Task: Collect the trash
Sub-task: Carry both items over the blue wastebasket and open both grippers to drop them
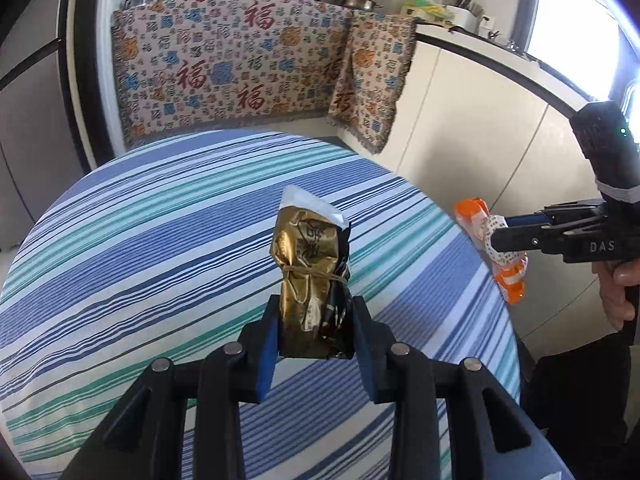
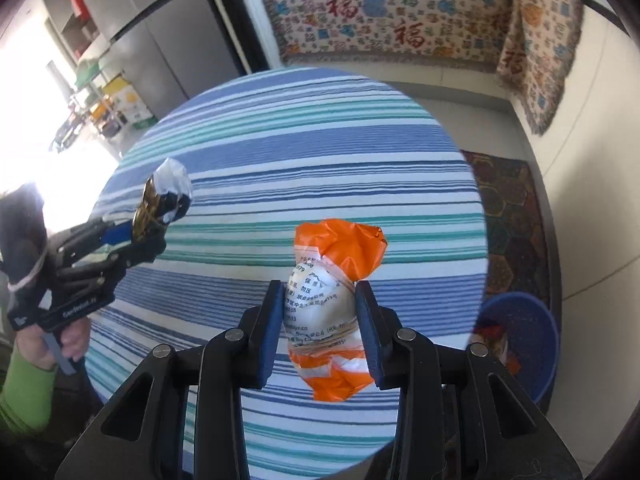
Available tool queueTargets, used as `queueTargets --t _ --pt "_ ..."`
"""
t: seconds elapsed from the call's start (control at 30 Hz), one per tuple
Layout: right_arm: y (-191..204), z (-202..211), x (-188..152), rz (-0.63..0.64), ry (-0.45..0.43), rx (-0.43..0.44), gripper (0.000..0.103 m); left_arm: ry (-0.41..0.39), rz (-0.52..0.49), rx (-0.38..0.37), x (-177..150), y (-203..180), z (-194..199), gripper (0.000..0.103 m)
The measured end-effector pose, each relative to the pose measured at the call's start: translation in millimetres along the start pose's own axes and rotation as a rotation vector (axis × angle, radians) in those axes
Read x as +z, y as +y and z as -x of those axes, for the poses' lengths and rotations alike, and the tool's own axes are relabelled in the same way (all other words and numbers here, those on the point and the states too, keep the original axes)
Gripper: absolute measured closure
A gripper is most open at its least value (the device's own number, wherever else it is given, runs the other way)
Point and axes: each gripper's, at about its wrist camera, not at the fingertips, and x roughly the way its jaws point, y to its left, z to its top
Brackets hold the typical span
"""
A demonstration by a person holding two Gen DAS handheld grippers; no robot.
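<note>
Left tool (image 1: 316, 332) clamps gold packet (image 1: 310, 276); right tool (image 2: 320, 320) clamps orange wrapper (image 2: 332, 312); blue basin (image 2: 536, 320) holds wrappers.

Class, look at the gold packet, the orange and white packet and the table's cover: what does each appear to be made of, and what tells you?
Gold packet: probably metallised foil film; shiny, sharply creased.
Orange and white packet: likely thin printed plastic film; glossy, crumpled.
Table cover: seemingly woven cloth; matt, striped blue, teal and white.
</note>
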Motion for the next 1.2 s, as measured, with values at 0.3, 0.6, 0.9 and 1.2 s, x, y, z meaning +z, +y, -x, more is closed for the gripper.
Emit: queueTargets --t 0.3,0.6,0.9,1.2 --pt "-116.3 65.7 -41.5 -0.207 -0.075 -0.103 0.066 -0.003 -0.115 -0.185 42.5 -138.4 -30.1 0.069" --pt "-218.5 70.2 -90.2 -0.401 -0.077 -0.175 0.066 0.075 -0.194 -0.285 59.2 -254.4 -107.7 0.069" --pt "-285.7 38.1 -118.9 -0.55 -0.076 -0.151 0.066 0.194 -0.2 -0.285 49.2 -309.0 -196.5 0.069" --pt "-328.1 3.0 -139.0 -0.656 -0.09 -0.077 0.056 0.266 -0.232 -0.247 36.3 -328.1 -259.1 0.054"
